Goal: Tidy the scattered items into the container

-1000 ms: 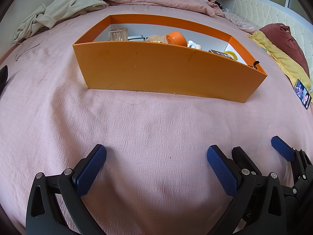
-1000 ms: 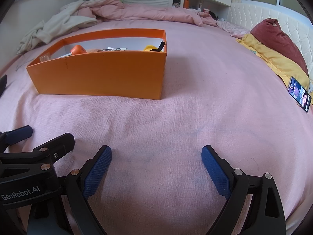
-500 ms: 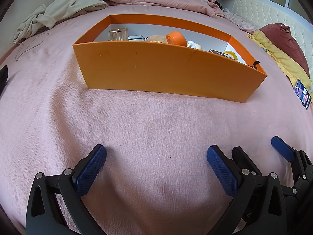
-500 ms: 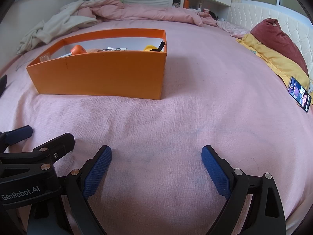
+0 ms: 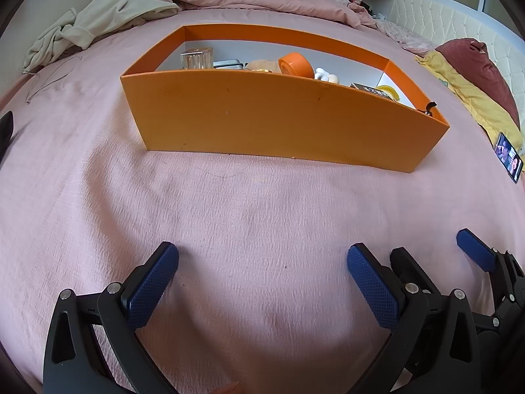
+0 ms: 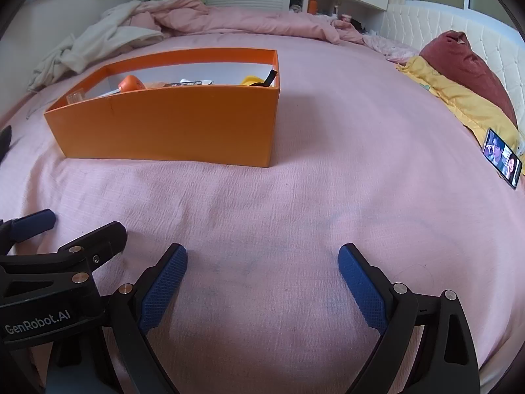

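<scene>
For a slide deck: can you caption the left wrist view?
Open left tool rests empty on the pink bedspread, facing the orange box that already holds the gathered items.

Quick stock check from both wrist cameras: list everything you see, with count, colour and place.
box: 1, orange, mid-bed
glass jar: 1, clear, box's left end
roll: 1, orange, box middle
yellow item: 1, box's right end
other box contents: partly hidden, cannot count
phone: 1, screen lit, right bed edge
pillows: 2, maroon on yellow, right
duvet: 1, pink, far side
cloth: 1, cream, far left
left gripper: open, empty
right gripper: open, empty
</scene>
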Demonstrator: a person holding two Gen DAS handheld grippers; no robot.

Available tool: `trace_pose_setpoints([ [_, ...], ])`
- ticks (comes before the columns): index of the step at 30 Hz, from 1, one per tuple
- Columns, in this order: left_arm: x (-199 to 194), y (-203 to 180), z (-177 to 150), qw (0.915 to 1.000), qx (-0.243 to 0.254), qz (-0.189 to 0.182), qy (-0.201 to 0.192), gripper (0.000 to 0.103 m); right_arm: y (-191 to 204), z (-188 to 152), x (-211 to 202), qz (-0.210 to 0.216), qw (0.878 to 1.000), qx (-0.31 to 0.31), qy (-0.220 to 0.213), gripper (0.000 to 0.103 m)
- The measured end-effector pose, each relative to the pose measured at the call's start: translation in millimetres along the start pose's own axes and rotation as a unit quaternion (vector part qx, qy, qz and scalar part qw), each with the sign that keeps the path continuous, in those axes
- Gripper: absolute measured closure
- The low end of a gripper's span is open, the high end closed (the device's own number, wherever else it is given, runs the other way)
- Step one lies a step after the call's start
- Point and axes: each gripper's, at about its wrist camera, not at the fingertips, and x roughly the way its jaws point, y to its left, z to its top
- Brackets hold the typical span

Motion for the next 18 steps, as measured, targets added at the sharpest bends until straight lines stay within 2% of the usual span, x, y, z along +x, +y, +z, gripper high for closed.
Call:
trace_pose_setpoints([
  [18, -0.6, -2.1, 0.7, 1.0, 0.001, 0.004, 0.001, 0.0, -0.1, -0.1, 0.1, 0.0, 1.0, 0.0, 0.0, 0.009],
])
